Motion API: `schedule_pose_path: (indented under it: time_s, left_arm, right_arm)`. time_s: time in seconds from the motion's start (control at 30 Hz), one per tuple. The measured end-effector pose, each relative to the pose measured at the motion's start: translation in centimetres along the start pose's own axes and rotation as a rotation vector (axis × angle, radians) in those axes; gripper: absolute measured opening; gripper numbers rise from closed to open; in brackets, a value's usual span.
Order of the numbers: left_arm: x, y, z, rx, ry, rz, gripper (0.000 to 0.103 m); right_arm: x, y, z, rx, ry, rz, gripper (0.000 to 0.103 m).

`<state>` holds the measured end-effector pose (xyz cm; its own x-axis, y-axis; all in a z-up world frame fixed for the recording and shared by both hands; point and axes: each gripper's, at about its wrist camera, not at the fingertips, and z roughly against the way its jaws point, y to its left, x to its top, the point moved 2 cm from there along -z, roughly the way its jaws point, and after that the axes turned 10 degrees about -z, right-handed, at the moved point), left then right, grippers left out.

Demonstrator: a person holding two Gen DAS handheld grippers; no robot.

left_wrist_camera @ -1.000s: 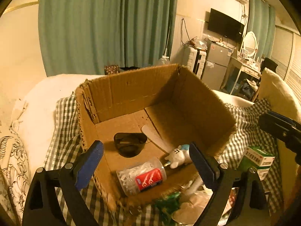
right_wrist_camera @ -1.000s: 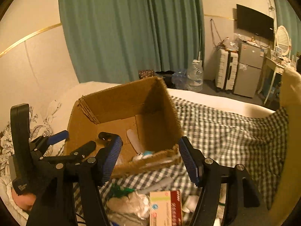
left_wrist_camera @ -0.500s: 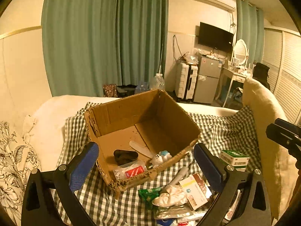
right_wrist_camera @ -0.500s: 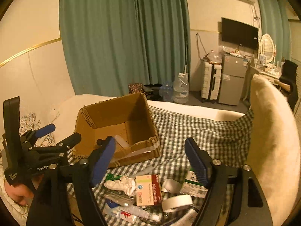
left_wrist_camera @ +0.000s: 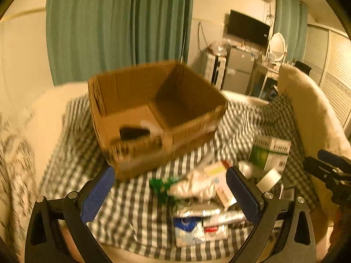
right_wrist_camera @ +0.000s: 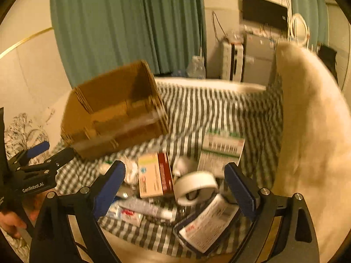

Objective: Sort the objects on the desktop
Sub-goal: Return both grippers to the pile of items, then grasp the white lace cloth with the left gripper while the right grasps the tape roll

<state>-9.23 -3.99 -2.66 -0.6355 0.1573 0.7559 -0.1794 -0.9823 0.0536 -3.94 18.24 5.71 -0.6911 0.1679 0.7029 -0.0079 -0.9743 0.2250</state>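
An open cardboard box (left_wrist_camera: 136,92) (right_wrist_camera: 109,100) stands on a checked cloth (left_wrist_camera: 131,206) (right_wrist_camera: 208,114); a dark object (left_wrist_camera: 133,132) lies inside it. In front of it is a pile of loose items: a green-and-white carton (left_wrist_camera: 269,153) (right_wrist_camera: 221,151), a red-and-white carton (right_wrist_camera: 154,175), a white tape roll (right_wrist_camera: 195,187), tubes and packets (left_wrist_camera: 197,219). My left gripper (left_wrist_camera: 169,195) is open and empty above the pile's left part. My right gripper (right_wrist_camera: 174,186) is open and empty over the tape roll and cartons. Both views are blurred.
A cream cushion (right_wrist_camera: 311,120) rises at the right of the cloth. A floral fabric (right_wrist_camera: 22,129) lies at the left. Green curtains (left_wrist_camera: 118,26), a suitcase, a fridge and a TV stand in the room behind.
Both grippers have pulled back from the box and dropped towards the pile of items in front of it. Both have stayed open and empty.
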Motion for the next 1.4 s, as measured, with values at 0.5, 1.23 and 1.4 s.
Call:
schedule_pose_path:
  time_s: [0.5,1.23,1.4]
  left_arm:
    - [-3.2,-2.7,-6.6,-0.058,0.08,-0.057,0.103]
    - [-4.1,-2.3,-12.7,-0.175,0.103,-0.053,0.068]
    - [-4.1,-2.2,-11.8,-0.17,0.066,-0.085,0.045]
  right_arm:
    - [-2.5,-2.3,-7.4,-0.089,0.138,0.024,0.092]
    - [-2.9,-3.8,-11.6,-0.133,0.24,-0.02,0.083]
    - [-3.0,-3.5,-10.8,-0.123,0.223,-0.021,0.083]
